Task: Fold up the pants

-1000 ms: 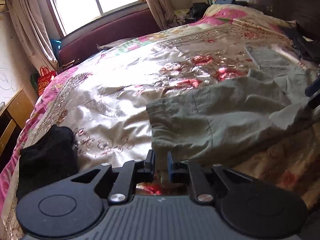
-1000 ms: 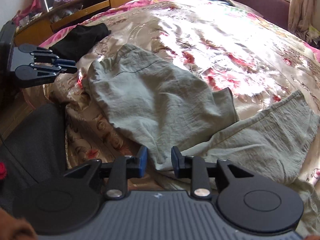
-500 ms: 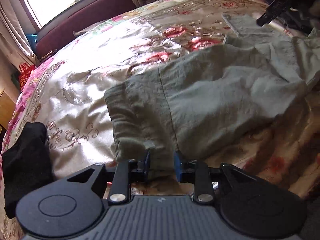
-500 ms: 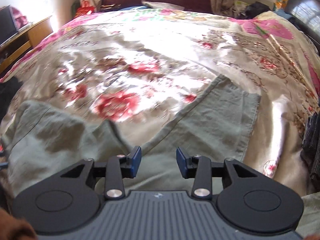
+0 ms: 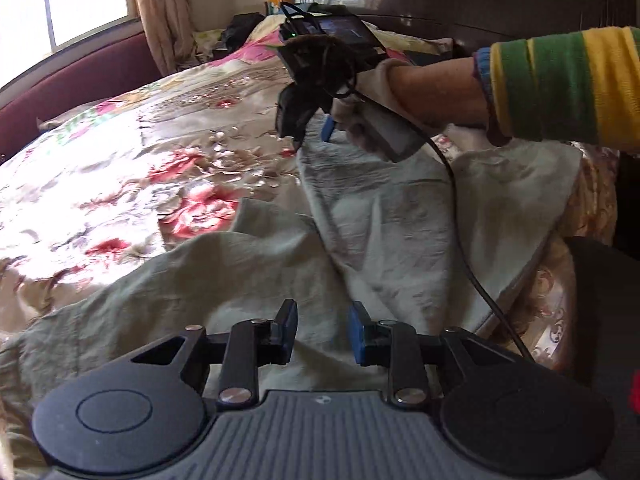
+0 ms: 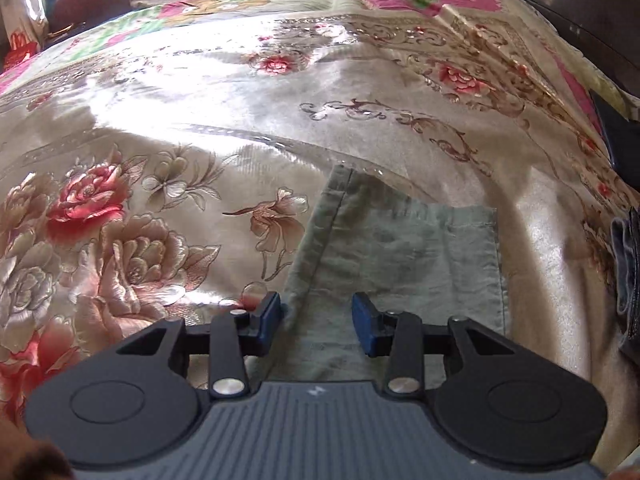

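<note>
Both tools, left [image 5: 322, 330] and right [image 6: 316, 322], hang released over grey-green pants [image 5: 380, 216] spread on a floral bed [image 6: 200, 120].

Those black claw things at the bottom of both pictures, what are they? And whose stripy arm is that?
They are grippers, pinching tools a person holds, one in each hand. Each carries a small camera looking out along its two fingers, so each picture shows its own claws at the bottom. One picture comes from the left gripper, the other from the right gripper. The striped sleeve is the person's right arm, seen by the left camera while it holds the right tool. On the flowery bedspread lie grey-green pants waiting to be folded. Both grippers are open above the cloth; the left has just opened a little. Neither has pinched anything yet.
</note>
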### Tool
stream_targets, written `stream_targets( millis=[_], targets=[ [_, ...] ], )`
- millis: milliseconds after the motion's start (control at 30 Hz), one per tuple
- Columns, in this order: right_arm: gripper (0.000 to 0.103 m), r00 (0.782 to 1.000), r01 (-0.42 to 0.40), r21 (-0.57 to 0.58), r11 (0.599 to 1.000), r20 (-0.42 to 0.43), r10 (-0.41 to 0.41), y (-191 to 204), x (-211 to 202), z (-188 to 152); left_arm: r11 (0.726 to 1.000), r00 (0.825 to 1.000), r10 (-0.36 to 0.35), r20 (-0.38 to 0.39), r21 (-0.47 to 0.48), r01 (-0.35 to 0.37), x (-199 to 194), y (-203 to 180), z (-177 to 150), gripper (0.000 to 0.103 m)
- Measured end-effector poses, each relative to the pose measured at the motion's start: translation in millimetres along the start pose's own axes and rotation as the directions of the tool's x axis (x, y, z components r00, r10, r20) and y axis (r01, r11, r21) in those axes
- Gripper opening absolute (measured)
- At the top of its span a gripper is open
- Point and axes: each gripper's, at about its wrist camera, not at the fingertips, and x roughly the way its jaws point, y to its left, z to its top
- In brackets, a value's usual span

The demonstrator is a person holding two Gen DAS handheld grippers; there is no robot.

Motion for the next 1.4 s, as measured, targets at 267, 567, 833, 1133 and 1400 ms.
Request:
stream_targets(
  millis=[267, 567, 833, 1133, 1400],
  targets=[
    [0.003, 0.987, -0.163, 0.148, 0.975, 0.024, 0.161, -61, -23, 0, 0.999, 0.999, -0.008, -0.033, 0.047, 0.010, 20, -26, 12, 0.042],
    [0.003, 0.928, -0.343, 0.315, 0.885, 0.257, 0.268, -173, -150, -47, 0.986, 0.999, -0.042, -0.008, 0.159, 0.042, 20, -66, 22, 0.042],
    [0.004, 0.944, -0.272, 0.487, 0.830, 0.303, 0.132, -264, -207, -149, 0.945, 0.997, -0.070, -0.027, 0.317, 0.075, 25, -115, 27, 0.043],
    [0.021, 0.933, -0.359, 0.689, 0.630, 0.270, 0.237, -302, -153, -214, 0.920, 0.995, -0.036, -0.096, 0.385, 0.071, 41, -136, 31, 0.043],
    [0.019, 0.944, -0.318, 0.681, 0.660, 0.296, 0.148, -310, -151, -200, 0.911, 0.996, -0.002, -0.087, 0.410, 0.037, 44, -143, 31, 0.043]
  ],
)
